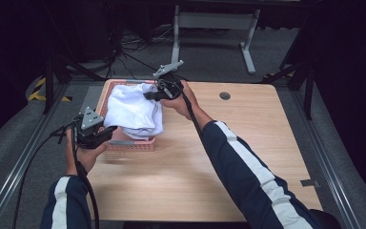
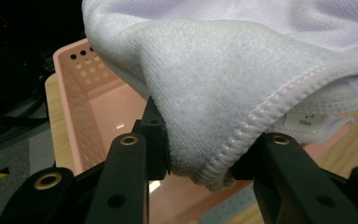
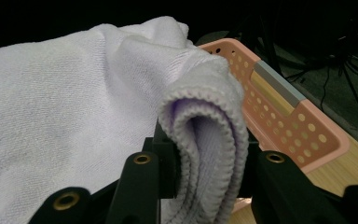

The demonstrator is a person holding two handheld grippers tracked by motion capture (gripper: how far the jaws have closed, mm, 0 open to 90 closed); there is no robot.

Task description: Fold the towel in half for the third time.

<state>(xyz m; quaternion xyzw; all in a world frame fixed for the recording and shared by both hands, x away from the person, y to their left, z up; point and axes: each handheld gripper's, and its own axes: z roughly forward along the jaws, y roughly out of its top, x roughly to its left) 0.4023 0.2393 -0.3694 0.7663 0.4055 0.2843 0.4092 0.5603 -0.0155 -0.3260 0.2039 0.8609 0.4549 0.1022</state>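
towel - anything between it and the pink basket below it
Nothing visible does. The white towel hangs over the pink basket, pinched by the left gripper and right gripper, and the left gripper view shows bare basket floor beneath it.

Your white towel is soft terry cloth, matt and nubbly, with a stitched overlock hem and a small sewn-in label. The basket beneath it is pink plastic, smooth with a faint sheen, its walls perforated with round holes. Your table is pale wood-grain with a smooth satin finish; each hand-held gripper has matt black plastic jaws set with brass-coloured eyelets.
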